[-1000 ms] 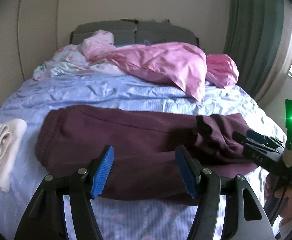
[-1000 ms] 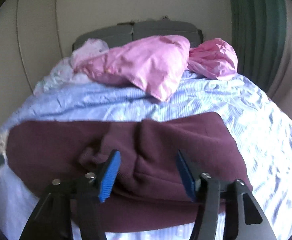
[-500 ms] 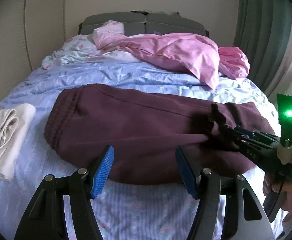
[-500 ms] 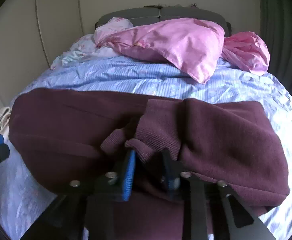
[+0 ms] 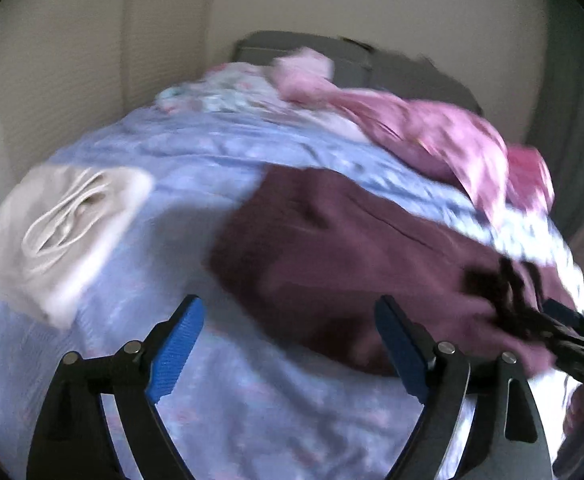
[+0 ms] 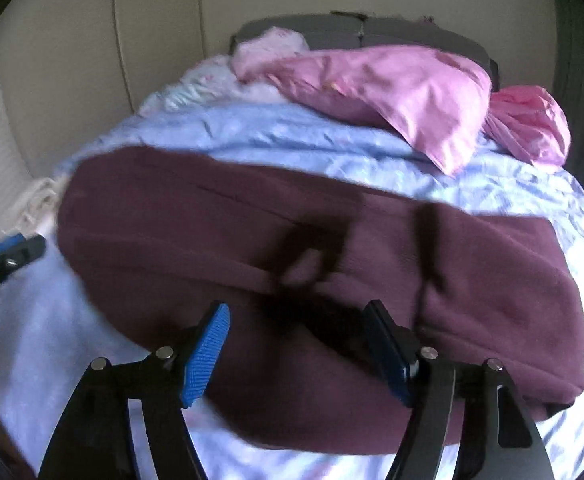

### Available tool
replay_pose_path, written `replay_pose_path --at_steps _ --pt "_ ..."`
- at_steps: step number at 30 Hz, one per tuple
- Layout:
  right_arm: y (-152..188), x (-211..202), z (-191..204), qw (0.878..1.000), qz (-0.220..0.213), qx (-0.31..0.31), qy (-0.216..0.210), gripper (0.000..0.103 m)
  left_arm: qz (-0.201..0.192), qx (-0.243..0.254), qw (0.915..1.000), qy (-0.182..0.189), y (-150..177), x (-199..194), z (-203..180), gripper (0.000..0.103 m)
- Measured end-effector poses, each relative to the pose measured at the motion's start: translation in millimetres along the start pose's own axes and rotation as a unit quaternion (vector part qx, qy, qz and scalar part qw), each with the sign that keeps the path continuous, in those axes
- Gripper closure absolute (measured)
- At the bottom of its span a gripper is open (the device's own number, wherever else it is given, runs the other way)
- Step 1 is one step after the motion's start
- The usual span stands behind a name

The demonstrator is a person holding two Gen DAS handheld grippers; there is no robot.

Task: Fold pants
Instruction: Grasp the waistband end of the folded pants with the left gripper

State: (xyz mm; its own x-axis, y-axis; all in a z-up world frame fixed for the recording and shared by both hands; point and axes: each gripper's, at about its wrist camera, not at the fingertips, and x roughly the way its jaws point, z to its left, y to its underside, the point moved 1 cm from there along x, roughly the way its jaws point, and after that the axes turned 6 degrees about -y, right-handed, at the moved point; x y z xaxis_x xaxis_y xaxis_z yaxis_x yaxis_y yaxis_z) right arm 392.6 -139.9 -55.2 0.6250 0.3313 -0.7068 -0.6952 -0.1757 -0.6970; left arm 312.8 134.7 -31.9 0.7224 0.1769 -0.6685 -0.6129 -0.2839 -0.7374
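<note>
- Dark maroon fleece pants (image 6: 252,240) lying folded across light blue bedsheet (image 5: 164,240).
- Left gripper (image 5: 288,352) opening, empty, over sheet.
- Right gripper (image 6: 296,352) opening above pants, gripping nothing.

The pants (image 6: 292,248) lie across the bed (image 6: 252,132), pillows (image 6: 392,84) behind, a folded towel (image 5: 60,224) left.

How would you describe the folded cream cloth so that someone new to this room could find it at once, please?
Start at the bed with its pale blue sheet. Dark maroon pants lie across its middle; the folded cream cloth sits apart from them near the bed's edge, on the wall side. It is the only off-white, neatly stacked item; the pink bedding is crumpled by the headboard.
</note>
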Motion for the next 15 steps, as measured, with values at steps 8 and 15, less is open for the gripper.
replay_pose_path --at_steps 8,15 --pt "-43 -48 27 0.990 -0.114 0.060 0.057 0.006 0.022 -0.083 0.9932 0.078 -14 30 37 0.015" --pt "-41 -25 22 0.988 -0.096 0.100 0.063 0.001 0.058 -0.148 0.9767 0.144 -16 81 39 0.012"
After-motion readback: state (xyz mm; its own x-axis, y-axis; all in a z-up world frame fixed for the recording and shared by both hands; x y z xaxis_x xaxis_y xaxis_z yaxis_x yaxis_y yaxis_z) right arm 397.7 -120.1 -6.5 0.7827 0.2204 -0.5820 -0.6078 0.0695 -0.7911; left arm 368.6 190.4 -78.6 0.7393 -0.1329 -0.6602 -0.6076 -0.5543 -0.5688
